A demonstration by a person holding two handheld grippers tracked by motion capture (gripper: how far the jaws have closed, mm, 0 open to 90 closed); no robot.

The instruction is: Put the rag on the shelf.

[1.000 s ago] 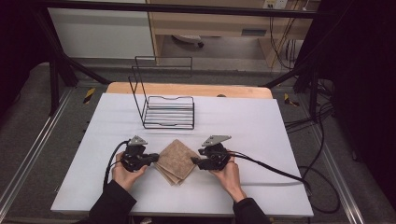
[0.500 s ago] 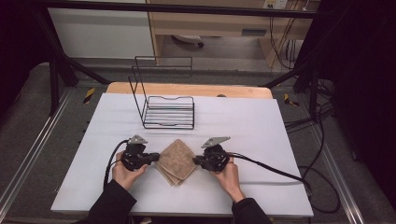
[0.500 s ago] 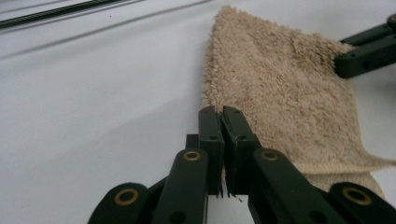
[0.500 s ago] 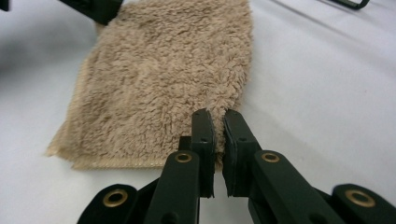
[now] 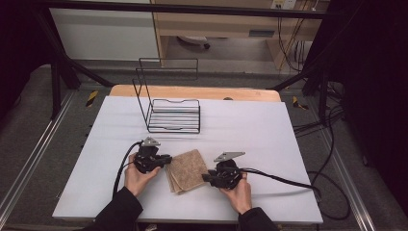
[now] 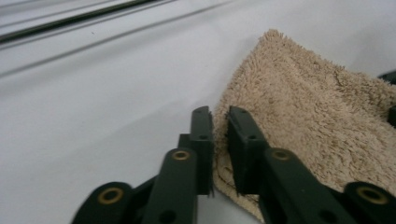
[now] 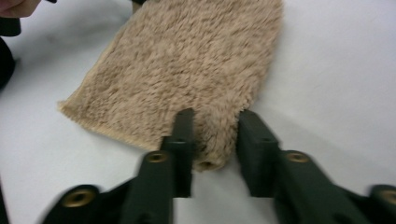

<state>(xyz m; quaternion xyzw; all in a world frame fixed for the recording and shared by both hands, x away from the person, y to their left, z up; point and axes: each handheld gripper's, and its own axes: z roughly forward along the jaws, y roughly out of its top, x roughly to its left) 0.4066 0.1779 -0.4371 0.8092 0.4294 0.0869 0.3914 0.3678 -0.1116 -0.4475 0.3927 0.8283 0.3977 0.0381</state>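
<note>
A folded beige terry towel [image 5: 185, 169] lies flat on the white table [image 5: 250, 130] between my two grippers. My left gripper [image 5: 167, 160] is at the towel's left edge. In the left gripper view its jaws [image 6: 219, 112] have just been opening and stand a narrow gap apart, with the towel [image 6: 303, 107] edge in that gap. My right gripper [image 5: 206, 177] is at the towel's near right corner. Its jaws [image 7: 216, 114] closed and then opened again, and now stand wide with the towel [image 7: 187, 60] corner loose between them.
A black wire rack [image 5: 173, 115] with a tall back stands on the far left part of the table. Cables trail from both grippers toward the table's sides. A wooden board [image 5: 192, 91] edges the far side.
My right gripper has drawn back toward the near right, off the towel, and its jaws stand wider than half a second ago. The left gripper has stayed at the towel's left edge.
</note>
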